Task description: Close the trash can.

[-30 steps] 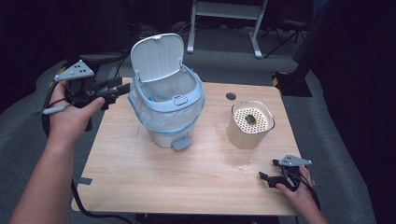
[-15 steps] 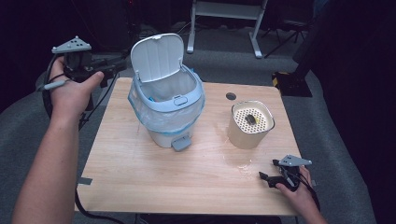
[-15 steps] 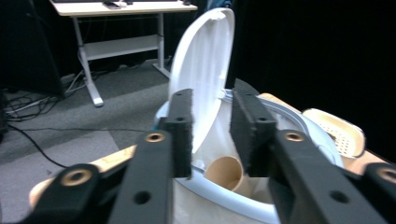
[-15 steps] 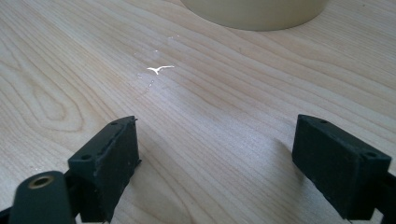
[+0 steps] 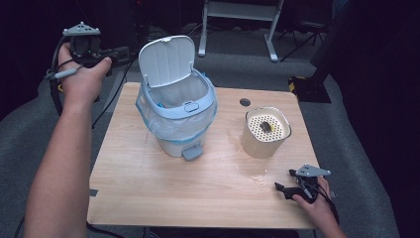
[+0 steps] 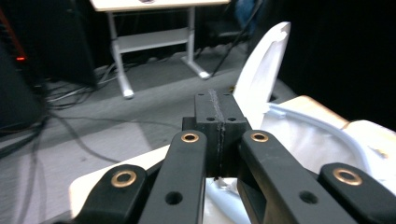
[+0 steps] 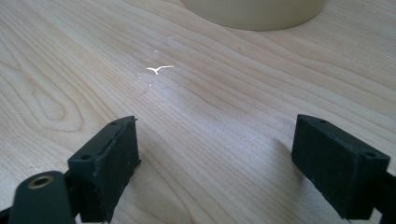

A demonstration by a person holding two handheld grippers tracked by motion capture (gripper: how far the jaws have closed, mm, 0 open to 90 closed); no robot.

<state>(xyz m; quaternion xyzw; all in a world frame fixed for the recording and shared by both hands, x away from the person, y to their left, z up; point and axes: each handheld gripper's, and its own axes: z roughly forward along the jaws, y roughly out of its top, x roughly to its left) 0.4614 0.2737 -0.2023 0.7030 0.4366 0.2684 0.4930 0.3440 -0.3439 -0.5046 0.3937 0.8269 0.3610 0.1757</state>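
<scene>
A white pedal bin (image 5: 178,116) with a pale blue rim and a plastic liner stands at the middle of the wooden table (image 5: 148,193), its lid (image 5: 166,59) raised. My left gripper (image 5: 120,51) is held off the table's far left corner, pointing toward the lid. Its jaws have just been closing and now meet with nothing between them; in the left gripper view the left gripper (image 6: 219,111) points past the lid (image 6: 264,70). My right gripper (image 5: 286,188) rests near the front right corner, open and empty; in its own view the right gripper (image 7: 215,154) faces bare wood.
A beige round container (image 5: 266,133) with a perforated top and a small dark item on it stands right of the bin. A cable hole (image 5: 244,102) sits behind it. A white smear (image 7: 159,69) marks the wood. A white desk frame (image 5: 237,20) and floor cables lie beyond.
My left hand has drawn the gripper up and away from the bin toward the far left, and its jaws have come together. The right hand has stayed in place.
</scene>
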